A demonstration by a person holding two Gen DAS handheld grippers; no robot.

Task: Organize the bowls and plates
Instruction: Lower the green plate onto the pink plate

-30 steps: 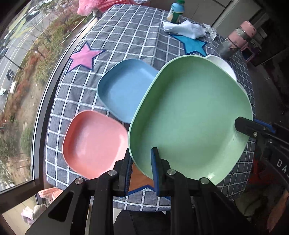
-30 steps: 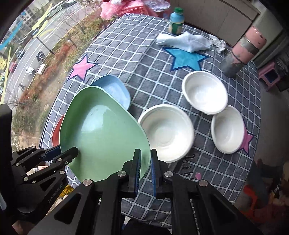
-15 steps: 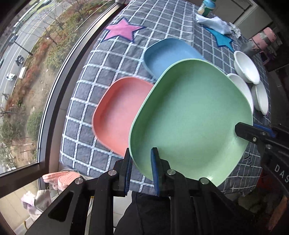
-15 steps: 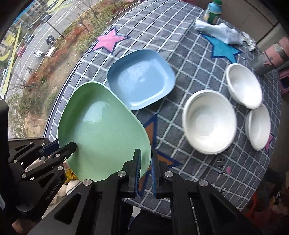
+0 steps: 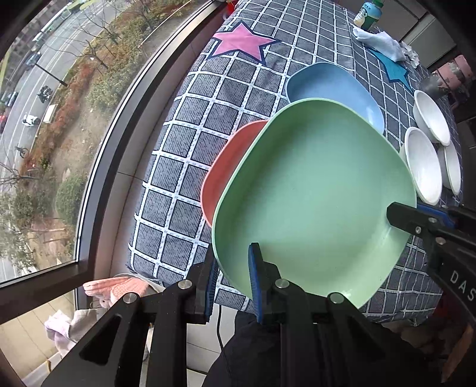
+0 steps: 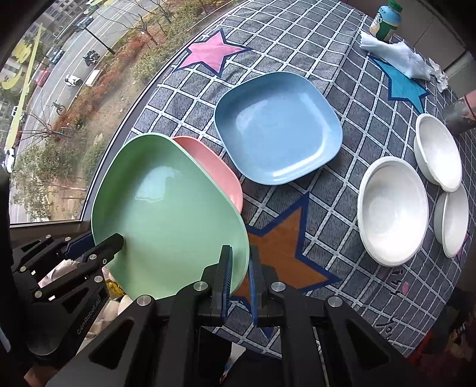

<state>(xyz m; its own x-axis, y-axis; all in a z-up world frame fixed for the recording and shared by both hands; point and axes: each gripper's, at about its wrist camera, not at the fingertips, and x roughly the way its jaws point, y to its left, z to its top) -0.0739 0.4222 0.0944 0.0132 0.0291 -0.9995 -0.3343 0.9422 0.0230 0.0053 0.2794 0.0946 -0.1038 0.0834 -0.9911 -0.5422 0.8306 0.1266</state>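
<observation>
- The left gripper [image 5: 230, 278] and right gripper [image 6: 239, 269] each have their jaws clamped on a rim of the green plate [image 6: 166, 220], held in the air over the pink plate [image 6: 208, 166].
- The blue plate [image 6: 276, 128] lies alone on the counter [image 6: 312, 53]; no plate looks stacked yet.
- Three white bowls [image 6: 392, 211] sit side by side on the right, apparently unstacked, so most of the task remains.

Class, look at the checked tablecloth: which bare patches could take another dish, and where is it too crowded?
Free: the orange star patch, bordered by the blue plate, pink plate and large white bowl; also the cloth around the pink star. Crowded: the three white bowls at the right edge, and the far corner with the bottle and crumpled tissue.
</observation>
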